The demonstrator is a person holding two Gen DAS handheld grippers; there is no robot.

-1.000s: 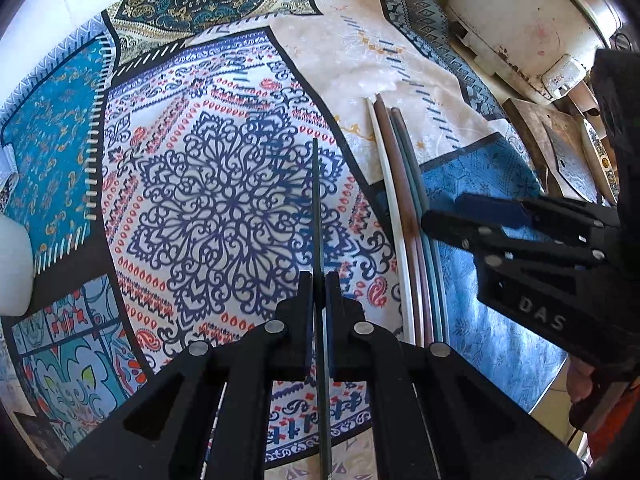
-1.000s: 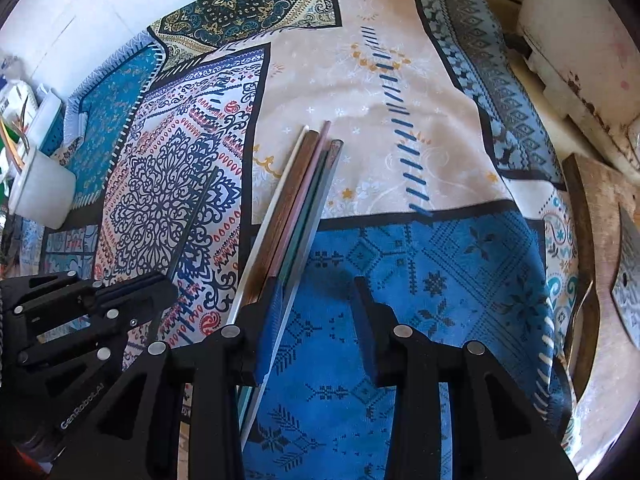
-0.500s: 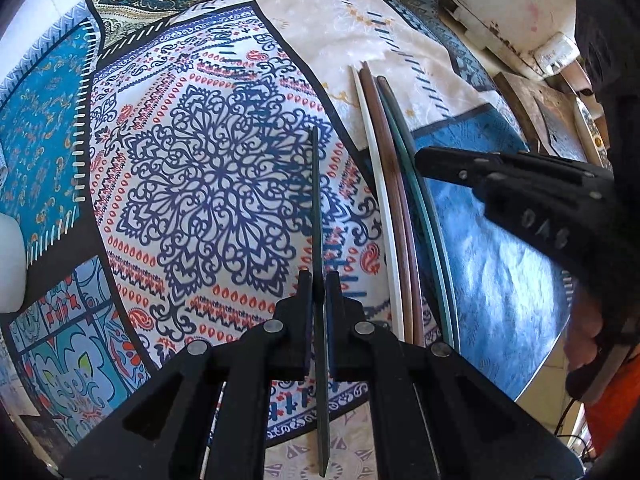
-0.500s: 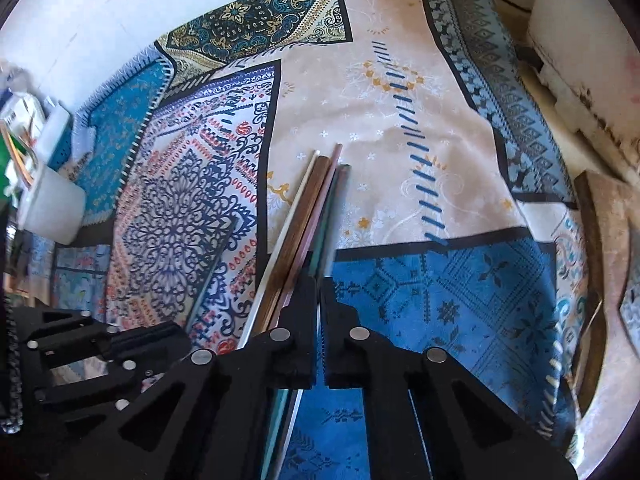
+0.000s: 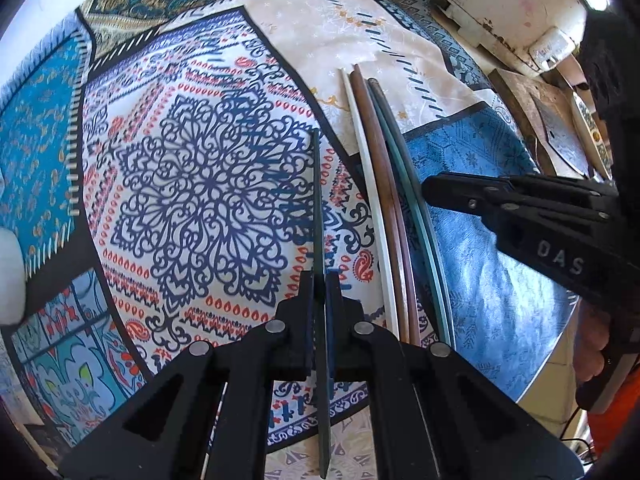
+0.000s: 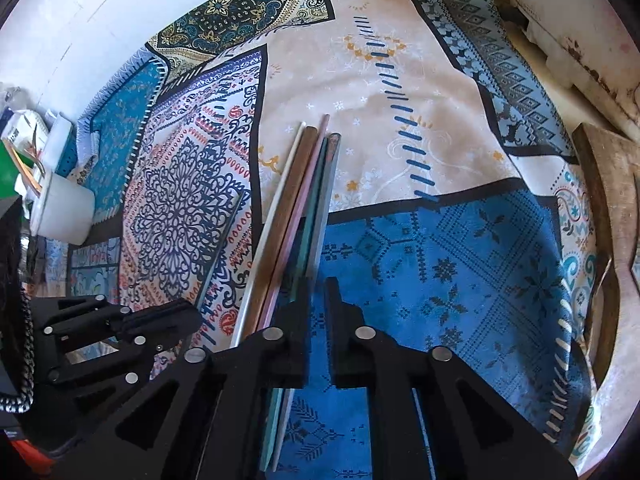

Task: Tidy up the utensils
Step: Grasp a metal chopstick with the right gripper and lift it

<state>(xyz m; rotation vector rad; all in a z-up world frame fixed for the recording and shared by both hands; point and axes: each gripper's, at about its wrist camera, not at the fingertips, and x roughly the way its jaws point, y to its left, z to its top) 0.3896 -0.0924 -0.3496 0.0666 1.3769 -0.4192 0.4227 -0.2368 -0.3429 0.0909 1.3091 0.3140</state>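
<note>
Left wrist view: our left gripper [image 5: 319, 292] clamped one dark chopstick [image 5: 317, 200].
Our right gripper [image 6: 318, 312] had just reopened slightly, empty, beside the chopstick bundle [image 6: 296, 216].

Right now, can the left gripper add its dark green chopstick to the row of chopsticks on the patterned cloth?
Probably yes: left gripper holds the dark green chopstick beside the row, though the right gripper hovers by its far side.

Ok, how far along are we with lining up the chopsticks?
Done: several chopsticks lie side by side in a row on the cloth. In hand: the left gripper is shut on one dark chopstick, apart from the row. The right gripper, jaws just opening slightly, holds nothing. Left: adding that chopstick.
</note>
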